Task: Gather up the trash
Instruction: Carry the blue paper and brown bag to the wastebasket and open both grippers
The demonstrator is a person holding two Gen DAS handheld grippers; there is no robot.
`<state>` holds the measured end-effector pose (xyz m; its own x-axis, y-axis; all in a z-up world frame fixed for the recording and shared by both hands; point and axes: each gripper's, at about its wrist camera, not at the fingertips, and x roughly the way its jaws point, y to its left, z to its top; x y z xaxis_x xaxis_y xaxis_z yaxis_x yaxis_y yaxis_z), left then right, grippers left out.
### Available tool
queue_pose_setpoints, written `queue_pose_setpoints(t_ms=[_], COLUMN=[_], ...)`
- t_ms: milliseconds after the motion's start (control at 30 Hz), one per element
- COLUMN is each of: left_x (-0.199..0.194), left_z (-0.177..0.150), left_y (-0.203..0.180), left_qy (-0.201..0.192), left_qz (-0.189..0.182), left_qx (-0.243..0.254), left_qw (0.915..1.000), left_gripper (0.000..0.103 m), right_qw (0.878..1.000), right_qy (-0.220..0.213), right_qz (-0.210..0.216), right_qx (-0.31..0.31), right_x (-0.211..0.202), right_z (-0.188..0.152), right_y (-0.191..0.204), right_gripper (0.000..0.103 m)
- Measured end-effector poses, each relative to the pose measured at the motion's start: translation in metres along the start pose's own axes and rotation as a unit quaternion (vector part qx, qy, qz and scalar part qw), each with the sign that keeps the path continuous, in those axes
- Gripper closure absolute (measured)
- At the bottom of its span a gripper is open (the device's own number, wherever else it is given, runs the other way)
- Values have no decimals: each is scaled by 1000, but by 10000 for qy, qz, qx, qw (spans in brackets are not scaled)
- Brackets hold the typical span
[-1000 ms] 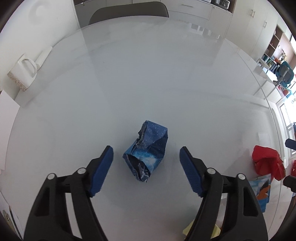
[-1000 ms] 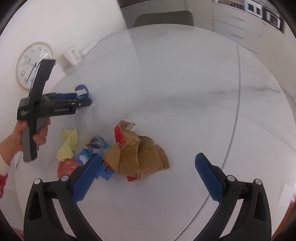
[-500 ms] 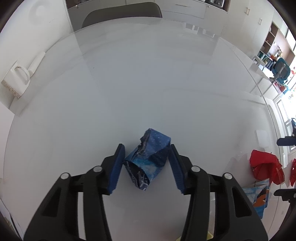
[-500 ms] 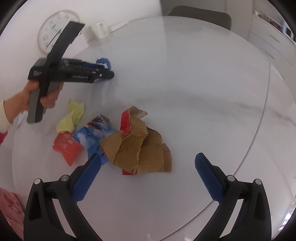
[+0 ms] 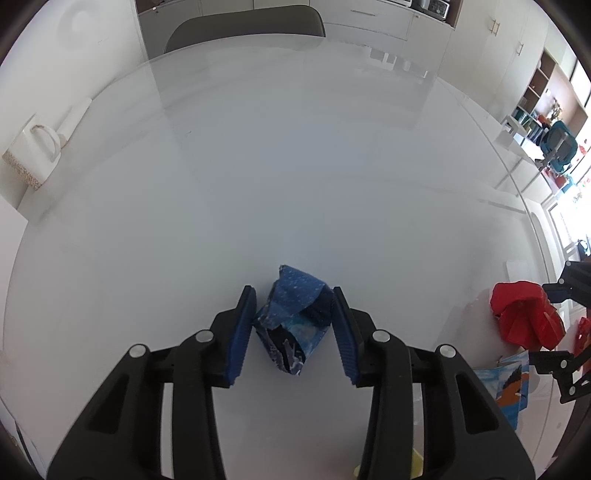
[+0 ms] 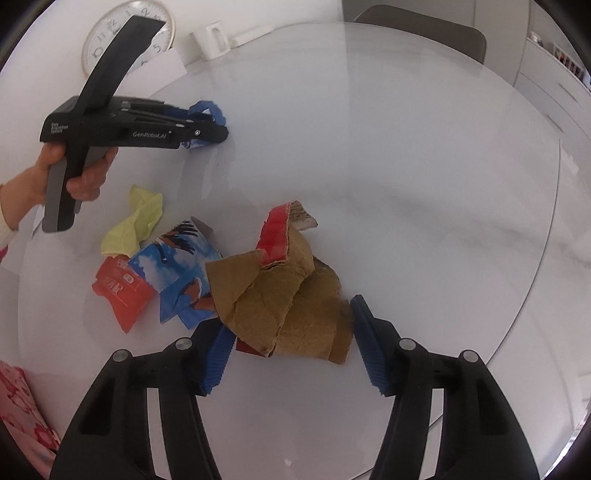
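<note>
the round white tabletop [image 5: 295, 166] lies bare from the left gripper [image 5: 293, 328] out to its far rim at 12 o'clock, where a chair [image 5: 243, 26] stands; a white mug [image 5: 31, 155] sits off the rim at 9 o'clock. the left jaws, wide apart a second ago, have just been closing and now pinch the crumpled blue wrapper [image 5: 295, 325]. the right gripper [image 6: 288, 343] has narrowed its jaws around the brown cardboard scrap [image 6: 288, 299], touching at its right edge; whether both pads press, cannot tell. more litter lies at 9 o'clock.
</note>
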<state>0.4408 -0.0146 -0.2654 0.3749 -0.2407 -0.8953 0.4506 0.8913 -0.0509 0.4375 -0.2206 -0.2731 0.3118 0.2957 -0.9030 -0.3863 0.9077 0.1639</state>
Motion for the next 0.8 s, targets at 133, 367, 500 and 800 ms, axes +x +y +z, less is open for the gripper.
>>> queue_pose_setpoints(t_ms=[133, 367, 500, 800], left_x=[-8, -44, -75, -131], left_z=[-4, -11, -24, -73], left_y=[0, 3, -4, -49], left_qy=[-26, -204, -309, -325], left_qz=[-35, -150, -245, -495], left_qx=[11, -105, -179, -104], left_qw=[10000, 9996, 9991, 9982], left_gripper=[63, 63, 63, 63], right_qw=[9993, 9938, 9908, 9894], right_qy=[-168, -563, -698, -692], right_qz=[129, 289, 274, 229], right_qx=[324, 911, 1130, 1258], right_x=[-10, -43, -63, -100], right_z=[-8, -29, -48, -91], right_y=[-4, -7, 2, 35], right_gripper=[43, 43, 43, 43])
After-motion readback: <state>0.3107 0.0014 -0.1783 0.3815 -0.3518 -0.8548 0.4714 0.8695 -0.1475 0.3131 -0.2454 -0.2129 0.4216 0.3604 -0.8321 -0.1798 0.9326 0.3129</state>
